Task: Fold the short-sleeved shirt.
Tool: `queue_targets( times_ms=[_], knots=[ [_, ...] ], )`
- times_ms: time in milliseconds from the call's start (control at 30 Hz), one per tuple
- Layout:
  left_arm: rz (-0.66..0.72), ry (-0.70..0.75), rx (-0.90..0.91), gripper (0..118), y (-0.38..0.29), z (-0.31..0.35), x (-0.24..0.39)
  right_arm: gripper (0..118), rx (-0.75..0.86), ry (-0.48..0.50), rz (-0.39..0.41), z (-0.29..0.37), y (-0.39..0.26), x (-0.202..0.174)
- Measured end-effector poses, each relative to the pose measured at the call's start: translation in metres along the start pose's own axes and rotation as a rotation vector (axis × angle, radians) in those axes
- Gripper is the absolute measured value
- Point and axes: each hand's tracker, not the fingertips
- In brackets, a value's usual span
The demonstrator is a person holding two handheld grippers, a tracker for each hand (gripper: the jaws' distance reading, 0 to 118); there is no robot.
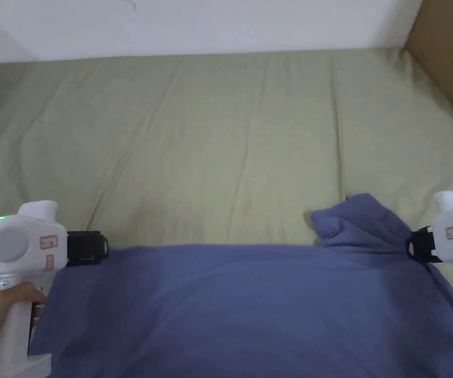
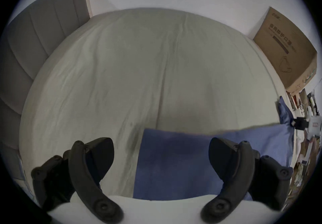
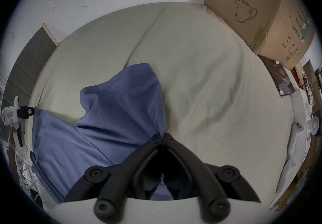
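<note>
Blue shirt (image 1: pixel 250 305) on green bed sheet (image 1: pixel 220 147), left gripper (image 2: pixel 161 151) jaws spread wide, right gripper (image 3: pixel 162 136) pinching shirt's bunched edge

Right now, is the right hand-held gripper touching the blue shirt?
Touching. In the right gripper view, the right hand-held gripper has both jaws closed on a bunched fold of the blue shirt.

Head view: looks down across the bed (image 1: pixel 230 147) toward the far wall. Gripper views: low, close over the bed's near edge, facing the same wall; both share the cardboard box (image 2: pixel 287 50) at the far right corner.
</note>
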Motion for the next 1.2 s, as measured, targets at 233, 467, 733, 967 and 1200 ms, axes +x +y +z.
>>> queue_targets(
  times_ms=[233,467,733,967,1200],
  knots=[
    [-0.09,0.038,-0.028,0,0.006,0.004,0.007,0,-0.002,0.019,-0.001,0.003,-0.003,0.001],
    [-0.085,0.005,-0.004,0,-0.003,0.035,0.014,0,0.037,0.05,-0.012,0.033,-0.009,0.0],
    [-0.104,-0.048,0.106,0,-0.025,0.12,-0.002,0,0.122,0.074,-0.019,0.107,-0.038,0.003],
    [-0.1,-0.098,0.15,0,-0.1,0.189,-0.025,0,0.146,0.082,-0.007,0.179,-0.121,0.008],
    [-0.096,-0.101,0.036,0,-0.199,0.201,-0.043,0,0.027,0.073,-0.015,0.191,-0.232,0.005]
  ],
)
